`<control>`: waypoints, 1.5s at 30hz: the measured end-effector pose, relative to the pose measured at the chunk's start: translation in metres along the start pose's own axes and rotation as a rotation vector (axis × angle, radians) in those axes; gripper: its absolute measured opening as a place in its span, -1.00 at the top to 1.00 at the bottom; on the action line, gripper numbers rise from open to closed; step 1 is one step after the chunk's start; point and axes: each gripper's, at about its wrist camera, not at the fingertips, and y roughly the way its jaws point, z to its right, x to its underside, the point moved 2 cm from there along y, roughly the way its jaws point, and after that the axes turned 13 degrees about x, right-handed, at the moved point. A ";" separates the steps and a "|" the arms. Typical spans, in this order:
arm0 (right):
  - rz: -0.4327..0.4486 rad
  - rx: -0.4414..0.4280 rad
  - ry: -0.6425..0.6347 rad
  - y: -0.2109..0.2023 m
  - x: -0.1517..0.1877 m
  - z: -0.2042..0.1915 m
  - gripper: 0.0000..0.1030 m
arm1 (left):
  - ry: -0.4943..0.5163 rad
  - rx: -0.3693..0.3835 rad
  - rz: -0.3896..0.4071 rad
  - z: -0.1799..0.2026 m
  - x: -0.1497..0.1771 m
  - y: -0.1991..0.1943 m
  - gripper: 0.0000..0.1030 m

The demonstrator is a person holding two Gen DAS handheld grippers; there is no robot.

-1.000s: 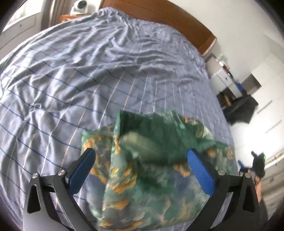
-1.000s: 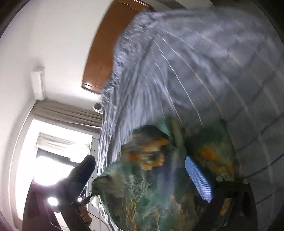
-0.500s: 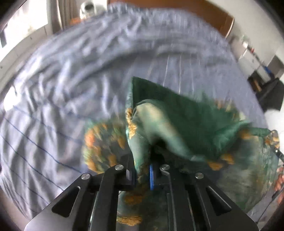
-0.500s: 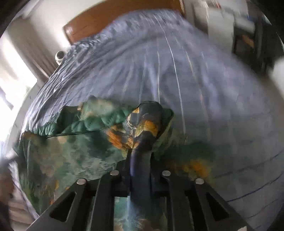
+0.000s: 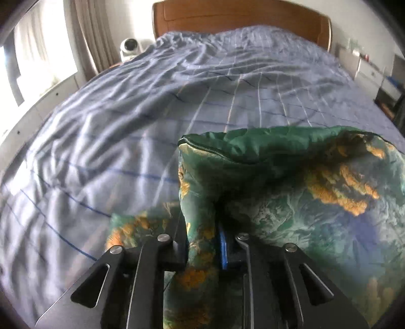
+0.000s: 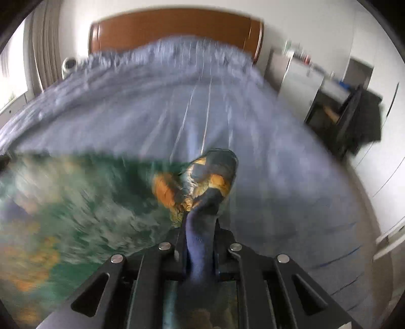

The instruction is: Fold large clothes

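A large green garment (image 5: 291, 182) with orange and blue print is held up over the bed. My left gripper (image 5: 202, 243) is shut on a bunched edge of it, and the cloth spreads off to the right. My right gripper (image 6: 201, 243) is shut on another bunched corner of the garment (image 6: 76, 202), and the cloth spreads off to the left, blurred. A lower part of the garment hangs below the left gripper, near the blanket.
The bed is covered by a wrinkled blue striped blanket (image 5: 152, 101), with a wooden headboard (image 5: 240, 17) at the far end. A white round device (image 5: 130, 46) stands at the far left by the curtain. Cabinets and a dark chair (image 6: 354, 114) stand to the right.
Both grippers were open around the garment a second ago. They have closed on it and lifted it, and both views have swung to face the headboard.
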 end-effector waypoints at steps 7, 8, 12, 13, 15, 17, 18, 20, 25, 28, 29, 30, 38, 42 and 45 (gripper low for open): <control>-0.005 -0.055 0.068 0.027 0.020 0.002 0.68 | 0.022 -0.003 0.055 0.002 0.004 0.006 0.62; -0.001 -0.053 0.071 0.032 0.019 -0.005 0.68 | 0.027 -0.009 0.062 0.008 0.005 0.004 0.62; 0.016 -0.039 0.069 0.030 0.022 -0.006 0.68 | 0.016 0.005 0.073 0.005 0.004 0.005 0.62; 0.016 -0.039 0.069 0.029 0.022 -0.009 0.68 | 0.014 0.008 0.074 0.005 0.005 0.003 0.62; 0.015 -0.043 0.072 0.029 0.021 -0.010 0.68 | 0.012 0.011 0.076 0.005 0.004 0.003 0.62; 0.017 -0.046 0.075 0.029 0.022 -0.010 0.68 | 0.011 0.011 0.076 0.005 0.004 0.003 0.62; 0.017 -0.047 0.076 0.029 0.024 -0.010 0.68 | 0.010 0.012 0.077 0.004 0.005 0.002 0.62; 0.018 -0.050 0.078 0.029 0.025 -0.008 0.68 | 0.009 0.014 0.078 0.004 0.005 0.001 0.62; 0.017 -0.055 0.082 0.029 0.024 -0.007 0.68 | 0.010 0.012 0.077 0.005 0.005 0.000 0.58; 0.017 -0.070 0.090 0.029 0.023 -0.003 0.67 | 0.012 -0.001 0.047 0.006 0.000 -0.004 0.39; 0.011 -0.086 0.103 0.029 0.023 0.000 0.65 | 0.017 -0.001 0.026 0.006 -0.003 -0.007 0.27; 0.003 -0.099 0.113 0.028 0.021 0.004 0.64 | 0.024 0.008 0.001 0.007 -0.007 -0.013 0.01; -0.058 -0.163 0.163 -0.006 -0.015 0.053 -0.24 | 0.133 0.136 0.049 0.041 -0.023 -0.080 -0.84; 0.081 -0.164 0.152 -0.053 -0.033 0.062 -0.25 | 0.212 0.147 0.044 0.078 -0.041 -0.061 -0.87; 0.067 -0.237 0.087 -0.062 -0.028 0.033 -0.31 | 0.229 0.098 0.004 0.088 -0.059 -0.024 -0.87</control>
